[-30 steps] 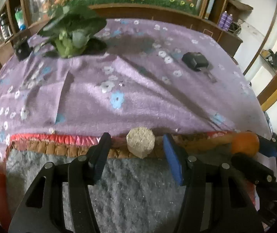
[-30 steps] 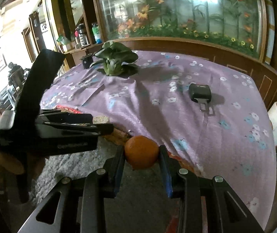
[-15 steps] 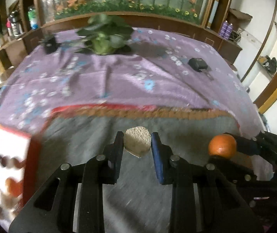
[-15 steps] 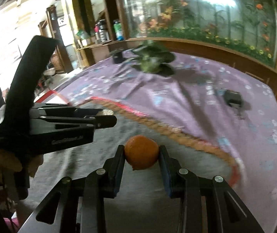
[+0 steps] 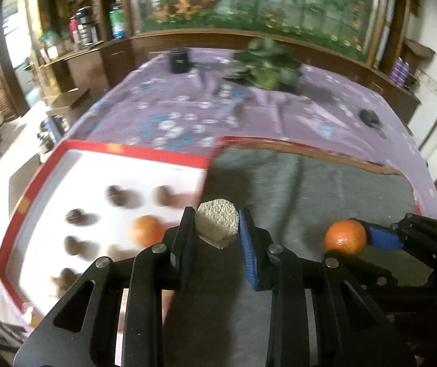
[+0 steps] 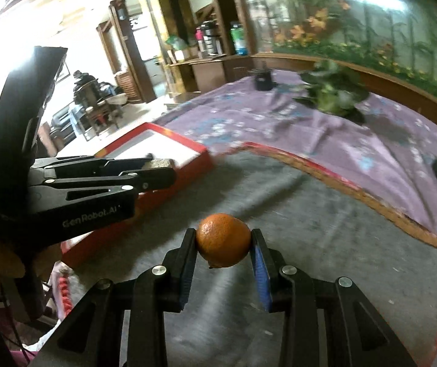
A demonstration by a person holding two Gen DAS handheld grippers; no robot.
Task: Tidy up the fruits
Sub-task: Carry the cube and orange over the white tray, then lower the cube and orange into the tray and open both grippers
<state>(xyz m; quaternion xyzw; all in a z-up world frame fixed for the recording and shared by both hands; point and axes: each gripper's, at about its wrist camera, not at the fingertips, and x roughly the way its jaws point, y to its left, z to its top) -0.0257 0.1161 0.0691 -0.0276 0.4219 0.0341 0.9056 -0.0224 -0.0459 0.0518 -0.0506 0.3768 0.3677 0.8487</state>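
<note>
My left gripper (image 5: 216, 229) is shut on a pale, rough, round-topped cake-like piece (image 5: 216, 218), held above the grey mat by the right edge of a red-rimmed white tray (image 5: 132, 150). In the tray lie an orange (image 5: 145, 230) and several dark round fruits (image 5: 117, 195), all blurred. My right gripper (image 6: 223, 241) is shut on an orange (image 6: 223, 240) over the grey mat (image 6: 294, 229); this orange (image 5: 345, 236) also shows at the right of the left wrist view. In the right wrist view the left gripper (image 6: 157, 165) reaches over the tray (image 6: 187, 153).
A purple flowered cloth (image 5: 249, 116) covers the table beyond the mat. On it sit a leafy green plant (image 5: 267, 67), a black cup (image 5: 179, 59) and a small black device (image 5: 369, 117). Wooden cabinets and a glass panel with flowers stand behind.
Both grippers have swung left with their loads. The red tray has come into view at the left. The left jaws closed onto the pale piece, which sat loose between them a second ago.
</note>
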